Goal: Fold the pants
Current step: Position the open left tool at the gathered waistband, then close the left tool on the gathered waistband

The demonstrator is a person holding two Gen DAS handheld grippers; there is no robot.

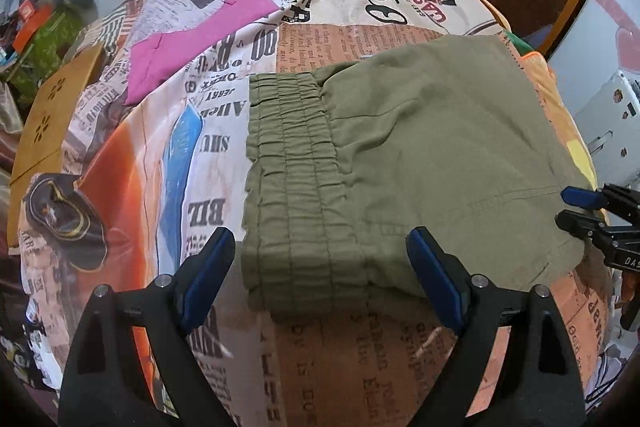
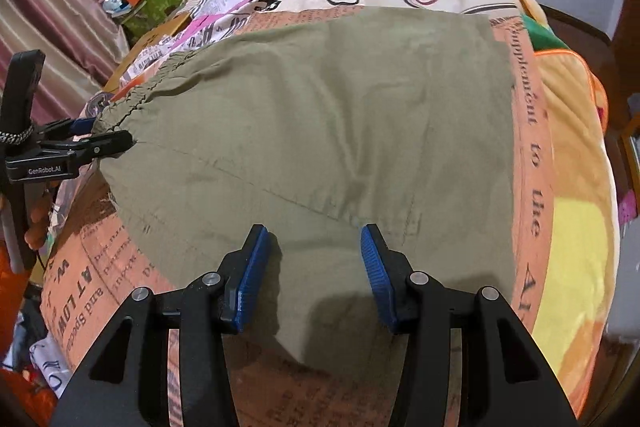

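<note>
Both grippers were held open and empty above folded olive pants on a printed bedspread.
Left gripper was spread wide near the waistband, right gripper half-parted; light, limp cloth was judged best pinched at hem edges.

Left black two-finger gripper with blue pads, jaws spread wide and empty; right black blue-padded gripper, jaws partly apart and empty, both angled downward.
</note>
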